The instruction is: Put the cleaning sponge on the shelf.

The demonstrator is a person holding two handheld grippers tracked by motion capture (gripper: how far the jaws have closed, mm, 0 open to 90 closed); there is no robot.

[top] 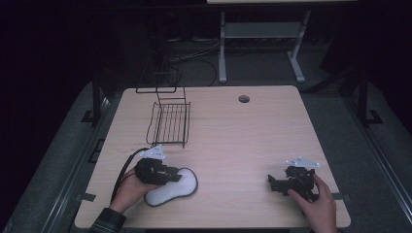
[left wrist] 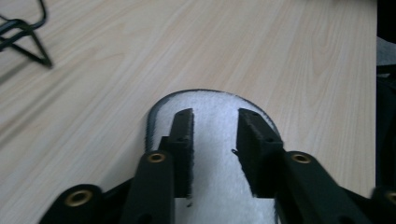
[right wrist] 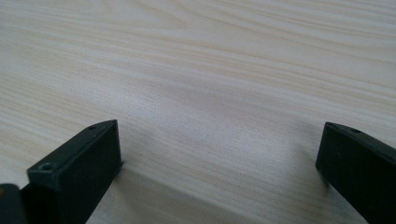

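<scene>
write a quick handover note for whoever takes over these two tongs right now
Left tongs: jaws part open, above the white insole, which lies flat near the table's front left; pads not pressing it.
Right tongs: jaws wide open, nothing between them, low over bare wood at front right.
Wire rack: standing at back left, nothing in it.
Done: insole not gripped.
Left: probably grasp the insole and move it, perhaps to the rack.

Wire rack beyond; bare table rightward.
</scene>
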